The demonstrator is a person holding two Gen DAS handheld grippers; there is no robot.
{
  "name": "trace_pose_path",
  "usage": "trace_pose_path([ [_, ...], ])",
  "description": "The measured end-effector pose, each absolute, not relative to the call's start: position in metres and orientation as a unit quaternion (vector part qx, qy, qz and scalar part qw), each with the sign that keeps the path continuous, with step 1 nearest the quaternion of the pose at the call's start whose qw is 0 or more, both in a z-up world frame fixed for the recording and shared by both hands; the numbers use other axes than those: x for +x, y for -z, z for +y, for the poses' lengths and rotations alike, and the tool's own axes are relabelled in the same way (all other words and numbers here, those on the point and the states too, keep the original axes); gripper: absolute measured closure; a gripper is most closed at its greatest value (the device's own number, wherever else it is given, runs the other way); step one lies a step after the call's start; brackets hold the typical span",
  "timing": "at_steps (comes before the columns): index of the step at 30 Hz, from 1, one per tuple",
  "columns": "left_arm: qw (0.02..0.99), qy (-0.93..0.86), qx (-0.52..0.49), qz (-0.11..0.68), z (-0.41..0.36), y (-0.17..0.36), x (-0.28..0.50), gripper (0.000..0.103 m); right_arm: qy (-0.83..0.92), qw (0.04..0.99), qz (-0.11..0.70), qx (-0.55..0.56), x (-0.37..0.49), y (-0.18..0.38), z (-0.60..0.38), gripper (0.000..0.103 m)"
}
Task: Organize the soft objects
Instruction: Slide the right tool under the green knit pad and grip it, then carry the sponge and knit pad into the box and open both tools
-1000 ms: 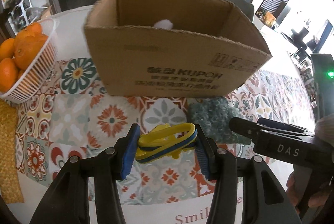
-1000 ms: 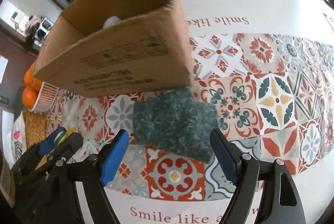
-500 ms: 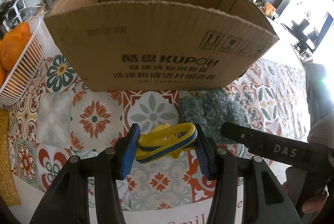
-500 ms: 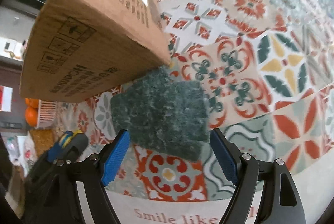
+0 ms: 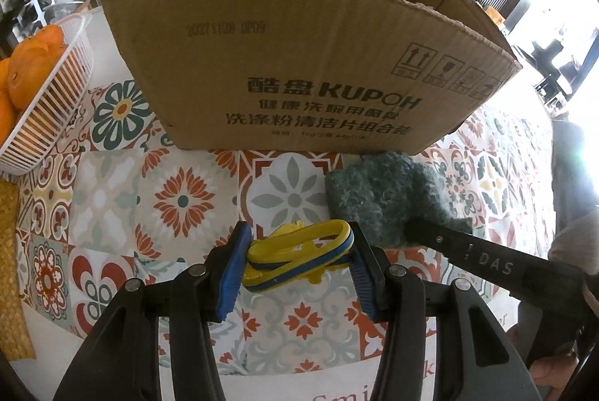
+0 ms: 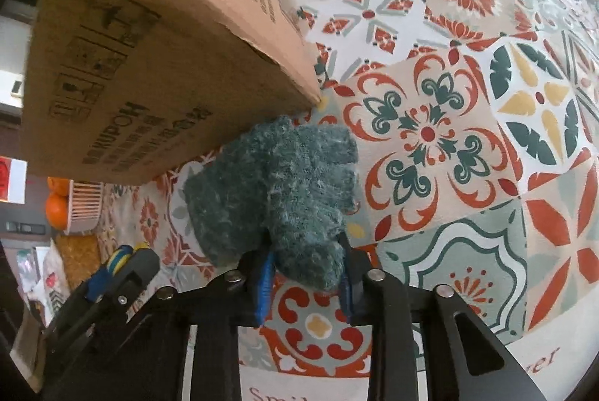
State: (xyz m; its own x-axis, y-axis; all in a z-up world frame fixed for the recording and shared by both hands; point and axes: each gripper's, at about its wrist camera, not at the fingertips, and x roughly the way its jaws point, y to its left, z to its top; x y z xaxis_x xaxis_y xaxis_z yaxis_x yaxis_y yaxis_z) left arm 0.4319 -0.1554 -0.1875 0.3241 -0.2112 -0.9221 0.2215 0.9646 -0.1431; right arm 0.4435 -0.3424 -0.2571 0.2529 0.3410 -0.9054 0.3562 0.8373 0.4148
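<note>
My left gripper is shut on a yellow and blue soft toy and holds it in front of the cardboard box. My right gripper is shut on the near corner of a dark green fuzzy cloth, which lies on the patterned tablecloth against the box. The cloth and the right gripper's black arm also show in the left wrist view. The left gripper's black body with the toy shows at the lower left of the right wrist view.
A white basket of oranges stands at the left of the box. A yellow woven mat lies at the table's left edge. The patterned tablecloth stretches to the right of the cloth.
My right gripper has moved in and closed on the green cloth's corner, bunching it. My left gripper, still holding the toy, has come closer to the box.
</note>
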Motion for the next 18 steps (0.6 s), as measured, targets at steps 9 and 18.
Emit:
trace_pose_path([
  [9,0.824,0.139,-0.003,0.549,-0.151,0.171,0.421,0.053,0.012,0.781,0.566,0.263,0.420,0.222,-0.342,0.078],
  [18,0.837,0.146,-0.018,0.527,-0.142,0.150,0.403,0.053,0.013,0.817,0.533,0.218,0.400,0.181,-0.333,0.078],
])
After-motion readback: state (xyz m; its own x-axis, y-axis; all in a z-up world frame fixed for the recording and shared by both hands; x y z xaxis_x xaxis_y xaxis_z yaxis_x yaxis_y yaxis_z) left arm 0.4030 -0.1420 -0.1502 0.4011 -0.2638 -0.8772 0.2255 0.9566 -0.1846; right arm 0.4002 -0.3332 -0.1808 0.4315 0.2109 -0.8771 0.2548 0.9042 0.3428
